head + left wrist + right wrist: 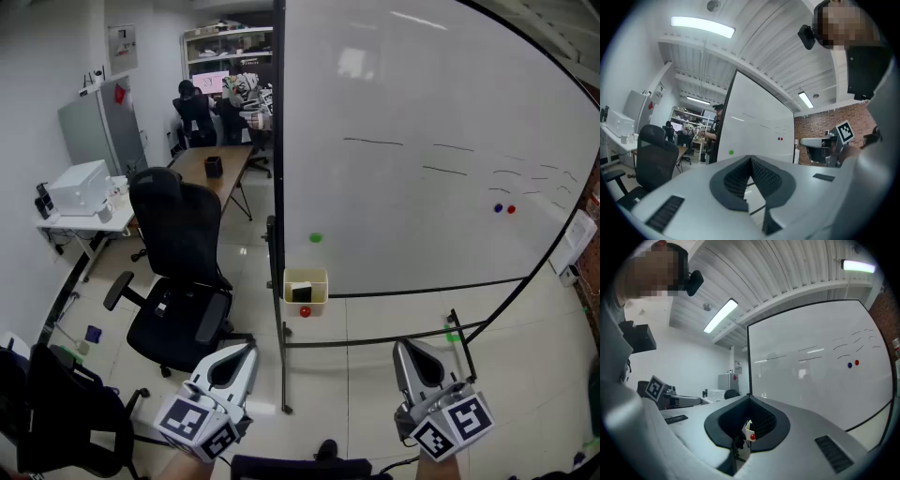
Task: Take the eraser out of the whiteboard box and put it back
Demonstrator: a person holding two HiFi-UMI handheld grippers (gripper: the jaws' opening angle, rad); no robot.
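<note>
Sitting inside a small pale yellow box [322, 279], the eraser [302, 293] shows as a dark rectangular block standing against the box's back wall. The box is open-topped and hangs at the lower left corner of the whiteboard [422, 103], just beside its black frame post. A round red magnet [305, 311] sits just under the box, and a green one [316, 238] is on the board above it.

Both grippers are well apart from the box, held low and level, pointing toward the board. The left gripper [250, 348] is to the left of the box and below it, the right gripper [401, 345] to the right and below. Each has smooth grey shells and black ribbed pads, and each pair of jaws is pressed together at the tips with nothing between them. Each carries a cube with black and white square markers.

The whiteboard is glossy white with faint pen lines and a blue and a red magnet near its right edge. A black padded office chair [178, 272] stands left of the board.
</note>
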